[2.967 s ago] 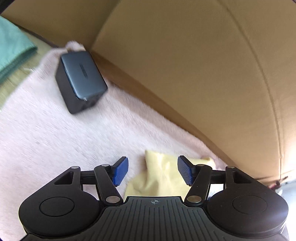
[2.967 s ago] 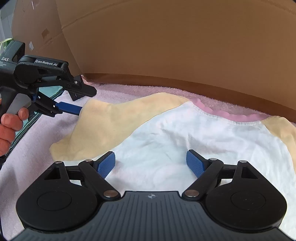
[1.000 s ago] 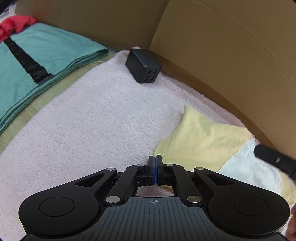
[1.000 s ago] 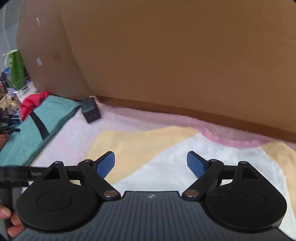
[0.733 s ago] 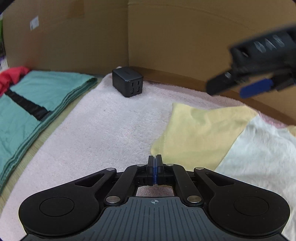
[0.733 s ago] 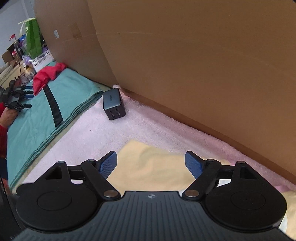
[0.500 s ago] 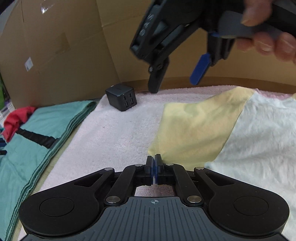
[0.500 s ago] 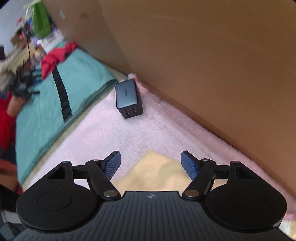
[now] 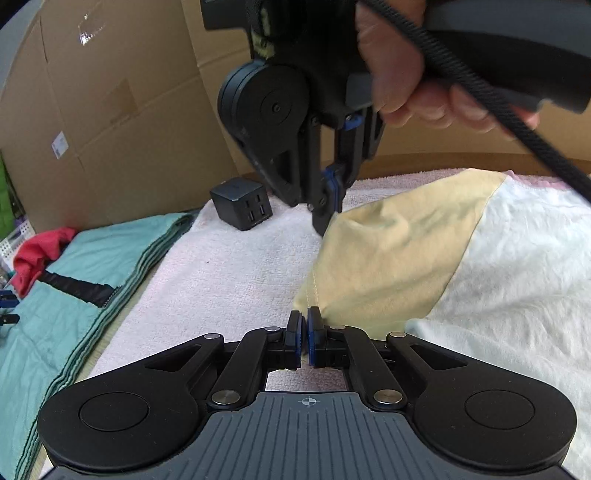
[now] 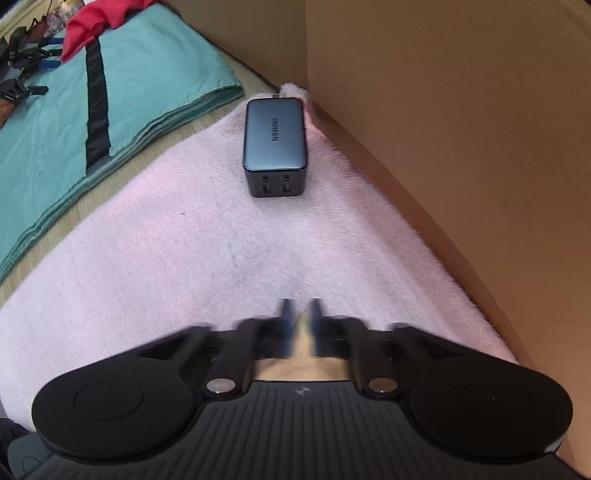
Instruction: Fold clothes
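Your left hand-held gripper (image 9: 304, 334) has its blue pads nearly together, pinching the stitched hem corner of the garment (image 9: 424, 258) at the near edge of the yellow sleeve. Your right hand-held gripper (image 9: 328, 201) points steeply down on the far corner of that same sleeve; its jaws have just been closing and now clamp a bit of yellow cloth, blurred in its own view (image 10: 301, 325). Your hand (image 9: 413, 81) wraps the handle above, and a black braided cable (image 9: 480, 92) crosses it.

The garment is soft knit, with a pale yellow sleeve, a crinkled white body and a thin pink trim at the neck. It lies flat on the pink towel (image 9: 229, 277), a fluffy terry sheet.

Landmark is the charger (image 10: 275, 142), a dark grey glossy block with rounded edges and four ports on its near face. It sits on the towel's far corner. The yellow sleeve lies on the near side of the charger, not touching it. Left of the charger is a folded teal cloth (image 10: 48, 122), layered edges, with a black strap (image 10: 96, 99) across it and a crumpled red fabric (image 10: 99, 22) at its far end. Behind and right of the charger stands a smooth brown cardboard wall (image 10: 461, 129).
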{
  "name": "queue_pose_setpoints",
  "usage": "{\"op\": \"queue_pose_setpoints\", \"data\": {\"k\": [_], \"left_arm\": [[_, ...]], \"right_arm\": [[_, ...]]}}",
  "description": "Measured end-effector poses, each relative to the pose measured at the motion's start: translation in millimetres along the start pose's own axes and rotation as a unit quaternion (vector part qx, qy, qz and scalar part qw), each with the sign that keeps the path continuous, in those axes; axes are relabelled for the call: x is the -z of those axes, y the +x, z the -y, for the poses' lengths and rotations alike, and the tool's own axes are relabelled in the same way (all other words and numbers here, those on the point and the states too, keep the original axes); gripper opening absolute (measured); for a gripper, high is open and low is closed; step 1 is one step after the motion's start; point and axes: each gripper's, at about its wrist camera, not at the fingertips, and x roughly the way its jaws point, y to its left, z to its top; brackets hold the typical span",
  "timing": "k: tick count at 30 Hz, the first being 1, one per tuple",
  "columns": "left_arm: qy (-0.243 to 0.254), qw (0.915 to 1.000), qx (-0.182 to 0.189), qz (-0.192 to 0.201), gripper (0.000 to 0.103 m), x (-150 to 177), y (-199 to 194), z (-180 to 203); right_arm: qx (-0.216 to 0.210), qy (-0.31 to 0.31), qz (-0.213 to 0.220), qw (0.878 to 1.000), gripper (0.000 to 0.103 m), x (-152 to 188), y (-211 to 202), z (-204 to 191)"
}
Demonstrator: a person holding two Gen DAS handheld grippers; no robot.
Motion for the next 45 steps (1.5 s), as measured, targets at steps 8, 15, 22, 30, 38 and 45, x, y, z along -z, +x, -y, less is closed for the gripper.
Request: {"op": "queue_pose_setpoints", "data": {"k": [8, 15, 22, 30, 38, 45], "left_arm": [[0.015, 0.9998, -0.007, 0.006, 0.01, 1, -4, 6], [0.006, 0.9999, -0.001, 0.008, 0.011, 2, -5, 2], [0.001, 1.0, 0.0, 0.01, 0.012, 3, -6, 1], [0.01, 0.9999, -0.005, 0.01, 0.012, 3, -5, 2], [0.003, 0.9999, 0.002, 0.01, 0.013, 3, -4, -2], [-0.013, 0.9998, 0.012, 0.009, 0.013, 3, -3, -7]], "right_arm": [[-0.016, -0.018, 0.129, 0.991, 0.002, 67, -69, 9], [-0.009, -0.024, 0.151, 0.988, 0.007, 168, -63, 7], [-0.028, 0.055, 0.176, 0.982, 0.007, 191, -81, 27], [-0.056, 0.038, 0.203, 0.977, 0.057, 135, -97, 29], [-0.071, 0.037, 0.149, 0.986, 0.047, 124, -84, 19], [-0.079, 0.03, 0.127, 0.988, 0.001, 123, -81, 15]]}}
